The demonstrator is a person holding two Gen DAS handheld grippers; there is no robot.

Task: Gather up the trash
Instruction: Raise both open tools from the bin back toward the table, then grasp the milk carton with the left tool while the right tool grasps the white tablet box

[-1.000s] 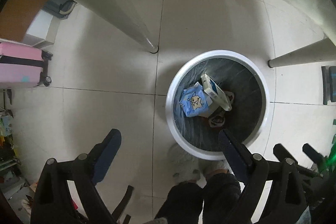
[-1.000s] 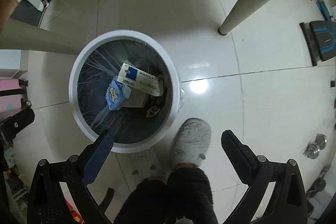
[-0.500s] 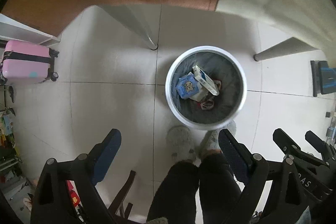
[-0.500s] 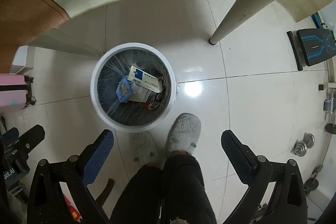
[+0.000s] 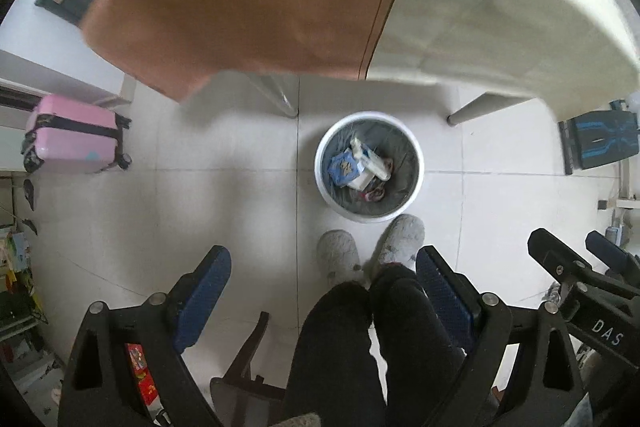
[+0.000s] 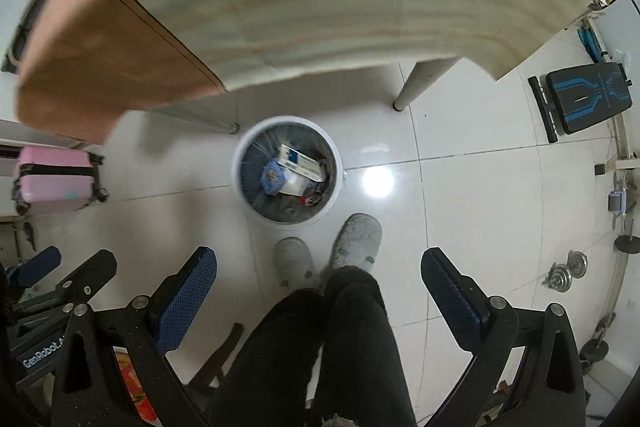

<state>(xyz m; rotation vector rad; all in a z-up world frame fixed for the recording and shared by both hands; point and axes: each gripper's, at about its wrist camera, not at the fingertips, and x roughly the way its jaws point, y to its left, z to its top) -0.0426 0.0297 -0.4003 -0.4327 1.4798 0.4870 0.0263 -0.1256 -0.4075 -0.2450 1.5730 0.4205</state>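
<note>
Both wrist cameras look straight down from high above the floor [image 5: 224, 195], past the edge of the counter [image 5: 500, 7] that fills the top of each view. The left wrist view sits left of the bin [image 5: 369, 166], the right wrist view to its right. Both share the bin, the person's slippers [image 6: 358, 241], the pink suitcase [image 5: 72, 139] and the counter's legs.

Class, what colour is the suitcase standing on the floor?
Pink, with black bands; the suitcase shows best in the left wrist view.
</note>
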